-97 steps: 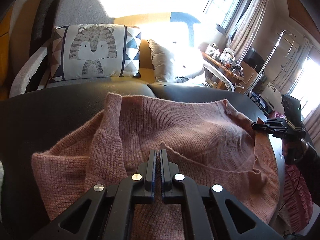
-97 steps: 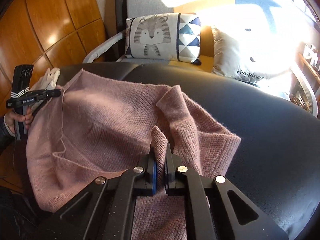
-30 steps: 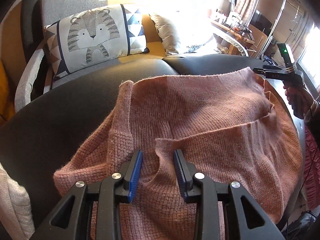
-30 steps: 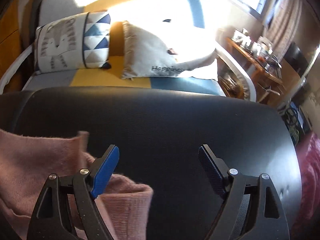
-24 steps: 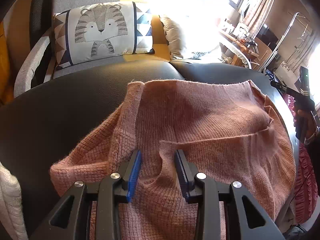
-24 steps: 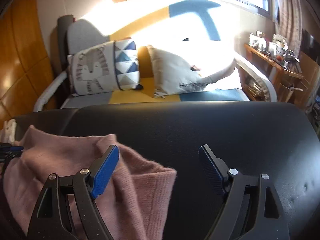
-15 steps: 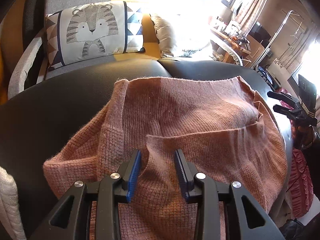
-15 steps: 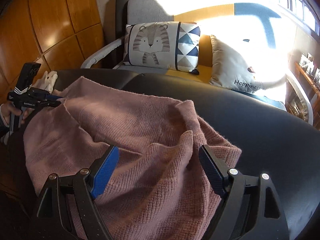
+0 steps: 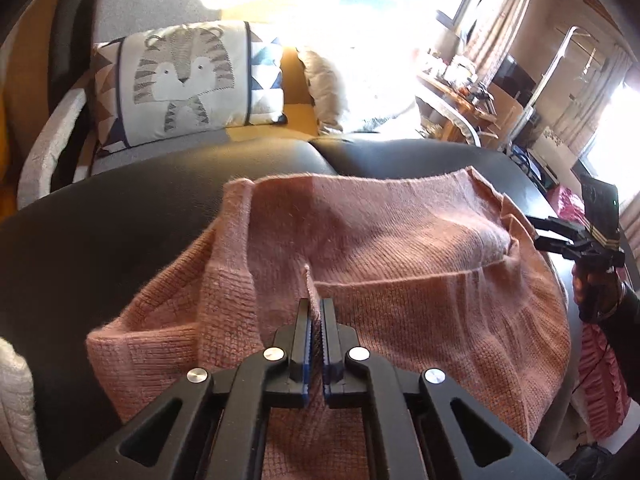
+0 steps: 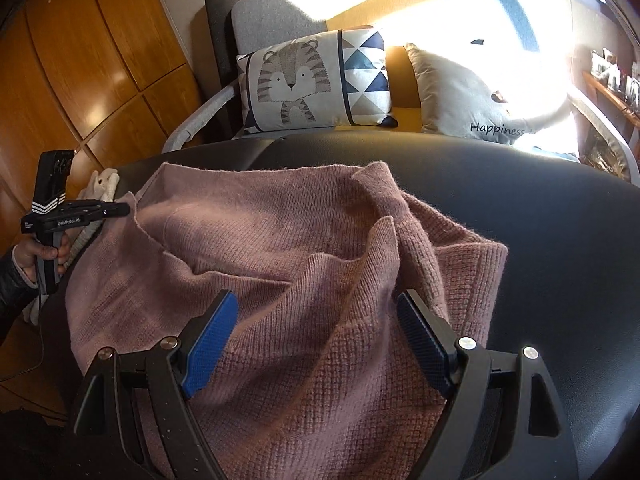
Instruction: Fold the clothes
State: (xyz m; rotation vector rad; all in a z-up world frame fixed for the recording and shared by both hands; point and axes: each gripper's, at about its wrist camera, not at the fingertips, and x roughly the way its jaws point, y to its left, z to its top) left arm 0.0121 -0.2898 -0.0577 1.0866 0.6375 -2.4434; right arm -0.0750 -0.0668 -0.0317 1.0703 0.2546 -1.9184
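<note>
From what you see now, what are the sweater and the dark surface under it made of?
Sweater: pink knit, probably wool or acrylic; visible stitch rows and fuzzy edges. Surface: black leather or vinyl, it seems; smooth, soft sheen, with a seam.

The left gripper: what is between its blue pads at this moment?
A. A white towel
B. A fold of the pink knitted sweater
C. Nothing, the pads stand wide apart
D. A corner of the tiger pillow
B. In the left wrist view the left gripper has its blue pads nearly together on a raised ridge of the pink sweater, which lies on the black surface.
</note>
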